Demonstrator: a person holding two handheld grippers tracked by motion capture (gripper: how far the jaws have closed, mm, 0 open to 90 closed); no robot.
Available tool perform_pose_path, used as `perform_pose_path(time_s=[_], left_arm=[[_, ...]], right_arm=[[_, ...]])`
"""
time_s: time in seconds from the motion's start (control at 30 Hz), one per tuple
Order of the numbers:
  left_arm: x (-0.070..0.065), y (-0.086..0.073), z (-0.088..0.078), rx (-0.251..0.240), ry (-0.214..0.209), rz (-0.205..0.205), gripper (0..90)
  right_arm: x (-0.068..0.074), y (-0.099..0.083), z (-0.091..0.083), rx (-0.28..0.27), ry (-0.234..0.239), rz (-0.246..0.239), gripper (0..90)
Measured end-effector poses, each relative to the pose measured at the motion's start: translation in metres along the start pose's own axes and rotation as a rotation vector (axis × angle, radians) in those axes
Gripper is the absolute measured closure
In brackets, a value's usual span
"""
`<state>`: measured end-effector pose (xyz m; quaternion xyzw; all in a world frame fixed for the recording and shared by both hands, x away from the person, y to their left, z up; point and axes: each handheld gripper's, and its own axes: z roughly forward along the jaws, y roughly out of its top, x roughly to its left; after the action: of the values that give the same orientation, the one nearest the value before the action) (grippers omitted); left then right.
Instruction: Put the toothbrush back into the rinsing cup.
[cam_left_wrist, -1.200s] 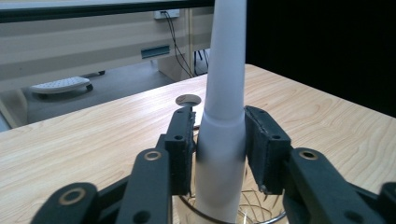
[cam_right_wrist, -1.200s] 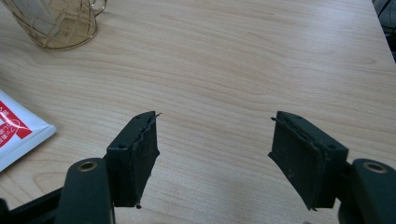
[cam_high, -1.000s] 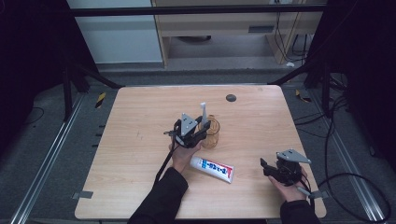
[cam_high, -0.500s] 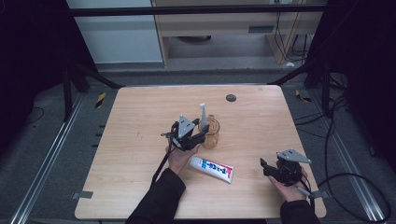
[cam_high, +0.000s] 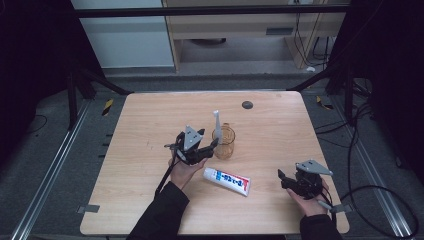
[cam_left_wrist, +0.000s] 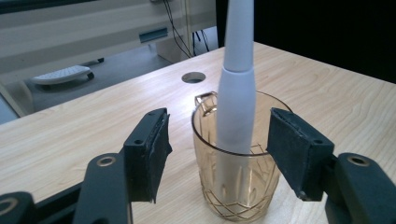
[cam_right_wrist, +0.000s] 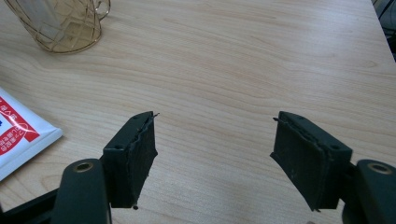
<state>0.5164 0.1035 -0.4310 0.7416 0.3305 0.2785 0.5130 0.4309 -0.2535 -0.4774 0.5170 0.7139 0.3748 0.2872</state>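
A white plastic toothbrush is stood upright in the amber faceted glass cup, near the table's centre. The left gripper, at the cup's nine o'clock, has just been opening; nothing is pinched. The right gripper is held wide, empty. The glass is judged fragile and slippery, best gripped low; the brush is light and stiff.

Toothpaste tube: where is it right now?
In the high view the toothpaste tube lies flat near the table's front edge, just in front of the amber cup.

amber glass cup with gold lattice pattern, white toothbrush, white-red-blue toothpaste tube, light woodgrain table
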Motion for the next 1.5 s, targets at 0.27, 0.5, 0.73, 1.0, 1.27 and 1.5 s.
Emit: perform_pose_path(time_s=[0.27,0.5,0.73,1.0,1.27,1.5], left_arm=[[0.002,0.005,-0.009,0.016,0.000,0.024,36.8],[0.005,0.003,-0.022,0.060,-0.017,0.054,36.9],[0.013,-0.004,-0.044,0.126,-0.025,0.057,37.5],[0.030,-0.022,-0.076,0.109,0.001,0.030,37.1],[0.051,-0.050,-0.108,0.156,0.062,-0.001,36.9],[0.058,-0.073,-0.138,0.197,0.091,-0.010,34.3]], right_arm=[[0.000,0.001,-0.003,-0.009,0.001,0.003,29.6],[0.001,0.002,-0.004,-0.014,0.006,-0.003,29.7],[0.005,0.003,-0.004,-0.008,0.013,-0.022,31.1],[0.012,0.005,-0.003,-0.011,0.044,-0.044,34.0],[0.018,0.010,-0.003,-0.014,0.079,-0.058,39.8],[0.026,0.012,-0.002,-0.016,0.126,-0.054,43.8]])
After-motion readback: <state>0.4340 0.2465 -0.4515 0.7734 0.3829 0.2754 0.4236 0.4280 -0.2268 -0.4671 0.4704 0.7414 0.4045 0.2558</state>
